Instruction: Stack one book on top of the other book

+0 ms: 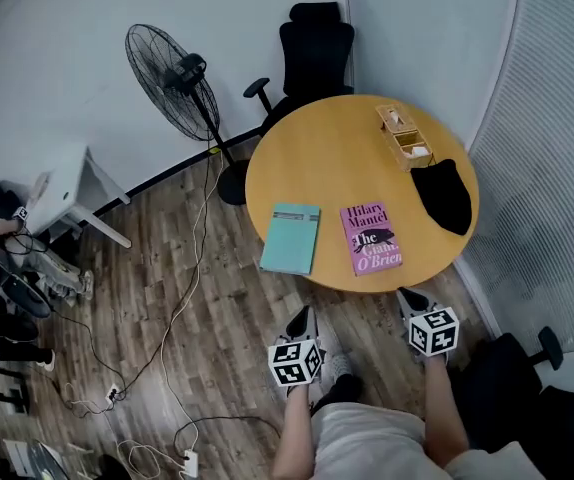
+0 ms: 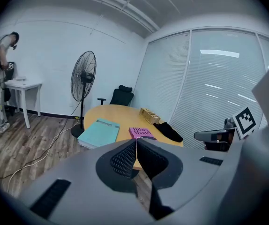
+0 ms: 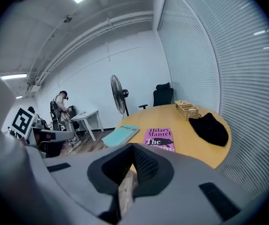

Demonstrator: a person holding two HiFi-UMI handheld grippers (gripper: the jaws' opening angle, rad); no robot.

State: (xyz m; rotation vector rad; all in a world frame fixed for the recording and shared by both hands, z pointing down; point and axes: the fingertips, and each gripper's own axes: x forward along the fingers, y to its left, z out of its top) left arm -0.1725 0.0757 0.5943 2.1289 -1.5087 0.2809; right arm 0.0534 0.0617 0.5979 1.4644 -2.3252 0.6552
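Observation:
Two books lie flat side by side near the front edge of a round wooden table: a teal book on the left and a pink-purple book on the right. The teal book and the pink book also show in the left gripper view, and in the right gripper view the teal book and the pink book appear again. My left gripper is shut and empty, short of the table's edge. Below the pink book, my right gripper is shut and empty too.
A black cloth and a wicker box sit at the table's right side. A black office chair stands behind the table, a standing fan to its left. Cables trail over the wooden floor. A person stands by a white desk at far left.

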